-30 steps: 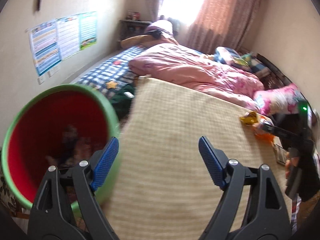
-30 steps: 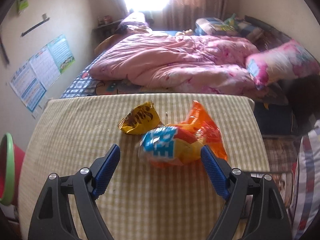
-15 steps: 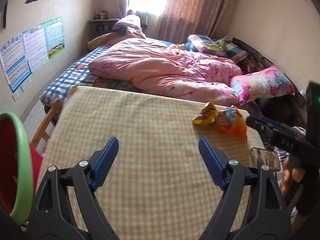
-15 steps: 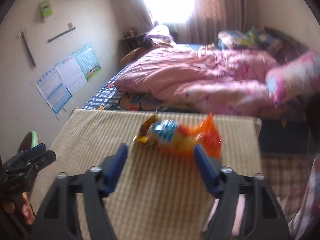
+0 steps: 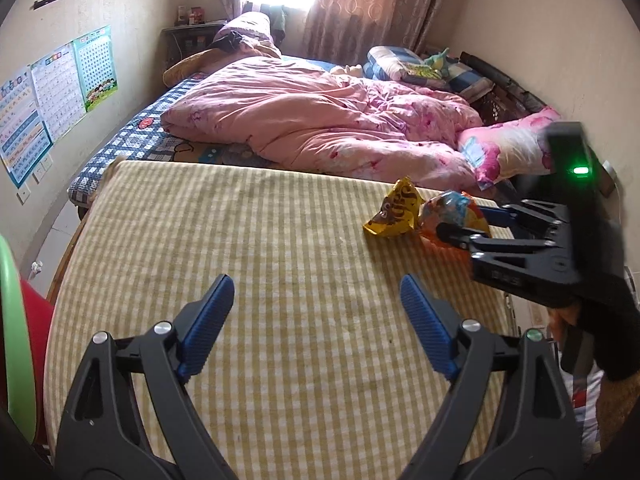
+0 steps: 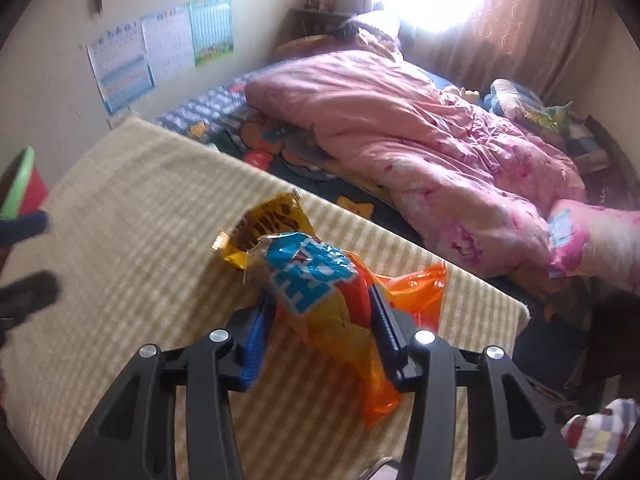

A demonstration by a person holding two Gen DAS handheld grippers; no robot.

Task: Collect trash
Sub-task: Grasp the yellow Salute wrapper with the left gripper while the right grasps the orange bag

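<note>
Surface: the checked yellow cloth-covered surface (image 5: 280,280) takes up most of both views, with a bed and pink quilt (image 5: 320,120) beyond its far edge; two pieces of trash lie on it, near its far right corner as the left wrist view shows it.
Bin: a red bin with a green rim (image 5: 16,320) stands off the left edge of the surface, well apart from the wrappers; its inside is not visible, so what it already holds cannot be told.
Progress: judged from how things lie, collecting is under way but neither visible wrapper has reached the bin; one is being gripped, one is untouched.
Orange wrapper: the orange and blue wrapper (image 6: 320,292) sits between the fingers of the right gripper (image 6: 320,320), which have just been closing; both blue pads press into its crumpled sides.
Yellow wrapper: the yellow wrapper (image 6: 264,228) lies just beyond the orange one, touching it, outside the right fingers.
Left gripper: the left gripper (image 5: 316,320) hangs over bare cloth with its fingers wide apart and nothing between them, well short of both wrappers.
</note>
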